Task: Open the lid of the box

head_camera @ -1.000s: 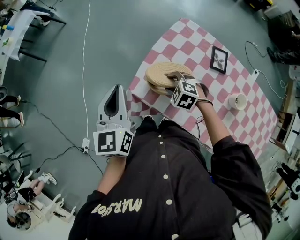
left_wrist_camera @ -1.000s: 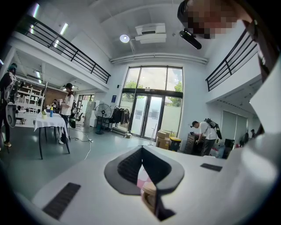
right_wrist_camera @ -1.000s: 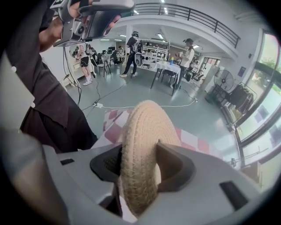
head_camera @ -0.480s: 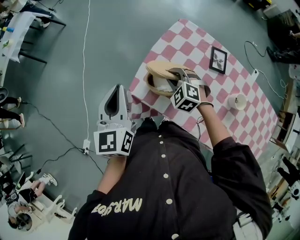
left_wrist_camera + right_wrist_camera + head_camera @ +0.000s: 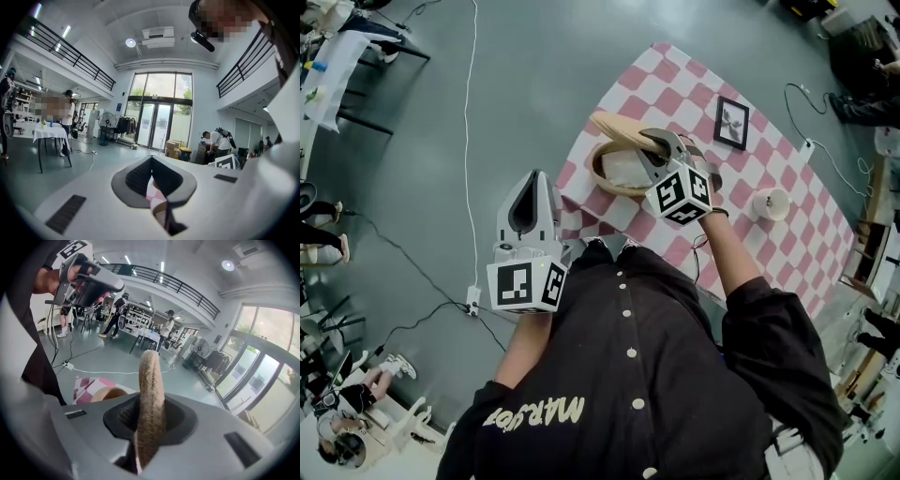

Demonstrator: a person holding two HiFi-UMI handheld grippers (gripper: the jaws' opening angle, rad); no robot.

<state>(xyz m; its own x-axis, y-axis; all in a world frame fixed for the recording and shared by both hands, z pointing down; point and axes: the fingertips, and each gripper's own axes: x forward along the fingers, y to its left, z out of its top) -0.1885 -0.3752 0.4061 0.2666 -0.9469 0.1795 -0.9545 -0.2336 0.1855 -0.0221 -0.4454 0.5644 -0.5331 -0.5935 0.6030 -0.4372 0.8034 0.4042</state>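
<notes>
1. Right gripper [image 5: 150, 420]: jaws, just closing further, clamp the rim of the woven lid [image 5: 151, 376]; left gripper [image 5: 151, 178] idle, jaws together.
2. Lid tilted up above the round box [image 5: 614, 176] on the checked cloth [image 5: 694, 89]; probably light, stiff and grippy; the rim suits.

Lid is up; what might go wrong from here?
The right gripper has just been closing its fingers on only the rim of the tilted round woven straw lid: it may slip or swing. The round woven box sits unheld near the edge of the pink-checked tablecloth; a snag could drag it off.
</notes>
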